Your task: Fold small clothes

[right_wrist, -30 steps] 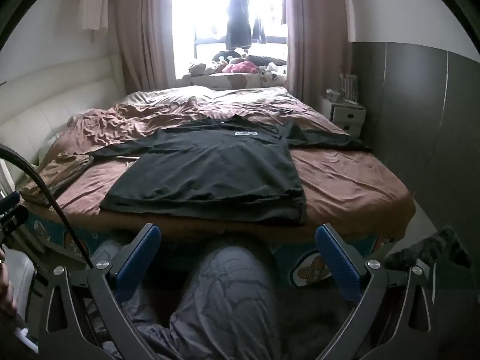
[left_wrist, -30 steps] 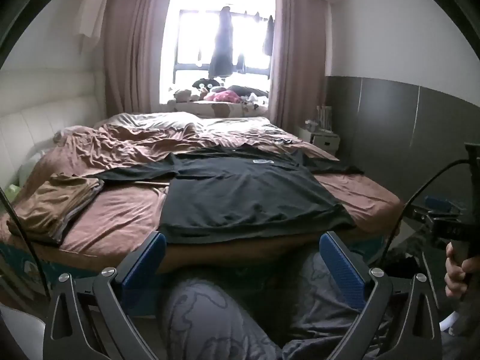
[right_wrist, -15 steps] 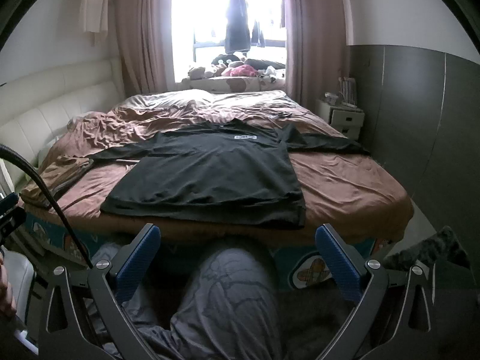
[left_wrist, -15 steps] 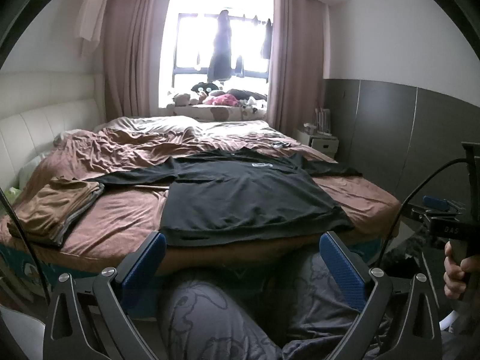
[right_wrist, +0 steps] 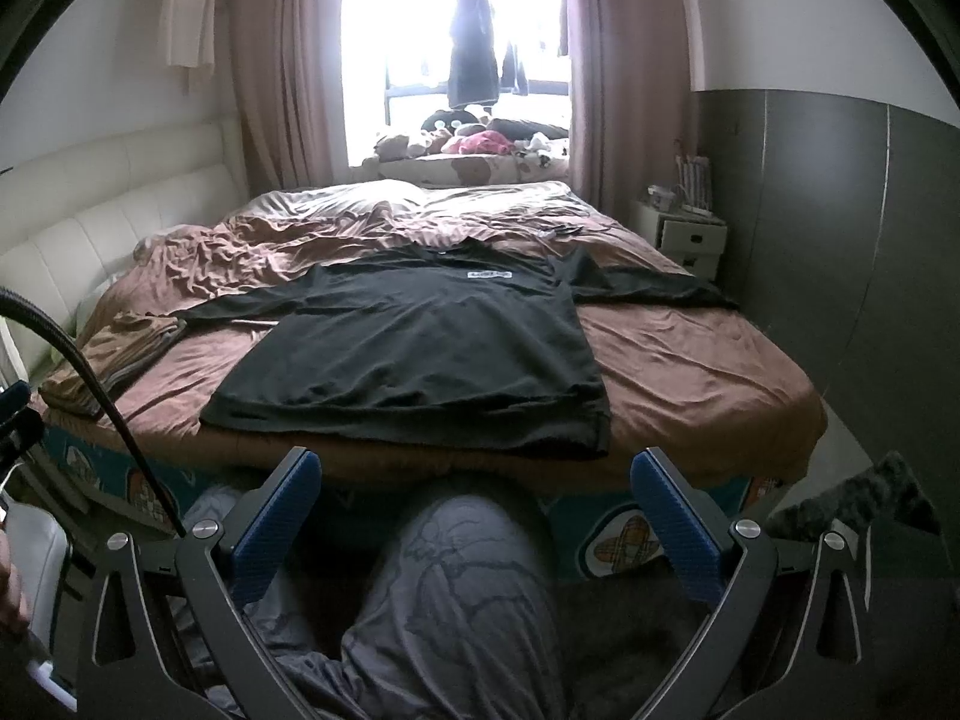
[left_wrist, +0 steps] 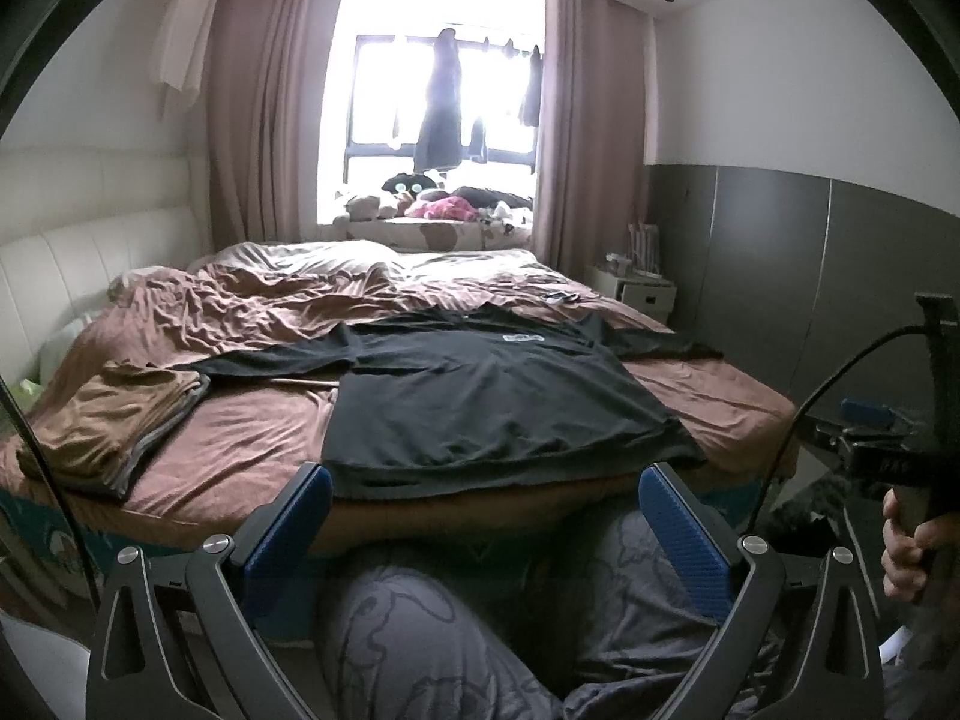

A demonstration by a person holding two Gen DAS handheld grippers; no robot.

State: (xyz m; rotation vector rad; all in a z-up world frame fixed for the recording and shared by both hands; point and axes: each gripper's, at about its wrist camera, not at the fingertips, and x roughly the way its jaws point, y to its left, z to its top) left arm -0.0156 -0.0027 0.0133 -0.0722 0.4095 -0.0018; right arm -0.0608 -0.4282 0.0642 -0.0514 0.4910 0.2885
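Item: black shirt (left_wrist: 486, 402), laid flat, sleeves spread, hem at the near bed (left_wrist: 240, 450) edge, frame centre; apparently readied for folding. Folded brown garment (left_wrist: 114, 420) lay at left, set aside. Left gripper (left_wrist: 486, 534) and right gripper (right_wrist: 474, 516): jaws wide apart, empty, at lower frame, short of the hem, over the person's knees (right_wrist: 468, 588).
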